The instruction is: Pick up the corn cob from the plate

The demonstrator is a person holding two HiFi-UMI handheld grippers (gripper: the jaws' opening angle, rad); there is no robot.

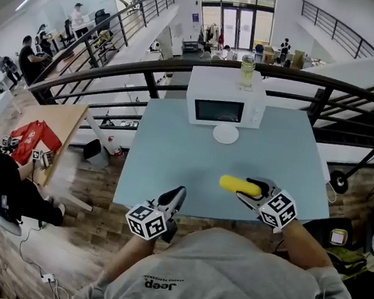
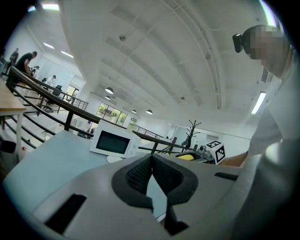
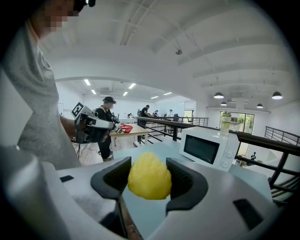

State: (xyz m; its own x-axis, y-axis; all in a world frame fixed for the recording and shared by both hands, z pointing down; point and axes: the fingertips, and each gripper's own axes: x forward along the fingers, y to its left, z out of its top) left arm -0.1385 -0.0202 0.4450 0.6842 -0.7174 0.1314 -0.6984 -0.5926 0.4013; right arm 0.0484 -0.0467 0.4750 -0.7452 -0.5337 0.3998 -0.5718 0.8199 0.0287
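One pale blue tabletop [image 1: 166, 150] fills the middle of the head view. Its far edge lies close against a dark curved railing [image 1: 136, 68], and its near edge lies just before the person's body. Bare blue surface runs down its whole left side and across its middle, from the far edge to the near one.

A white microwave [image 1: 224, 104] stands at the far edge, roughly centred, with its door towards the person.

The left tongs [image 1: 179, 192] hang over the near edge, left of centre and well apart from everything on the tabletop. The left gripper view shows the dark pads pressed together at their tips with nothing between them.

The right tongs [image 1: 255, 188] sit over the near right part of the tabletop, short of its right edge. They are clamped on the corn cob [image 3: 149, 177].

A small white plate [image 1: 225, 134] lies just in front of the microwave door, with bare tabletop on either side of it.

The yellow corn cob lies level and points left from the pads that grip its right end. It is well apart from the plate, with open blue surface between the two. In the right gripper view the tabletop shows below it.

A clear bottle [image 1: 247, 70] stands upright on top of the microwave, towards the right.
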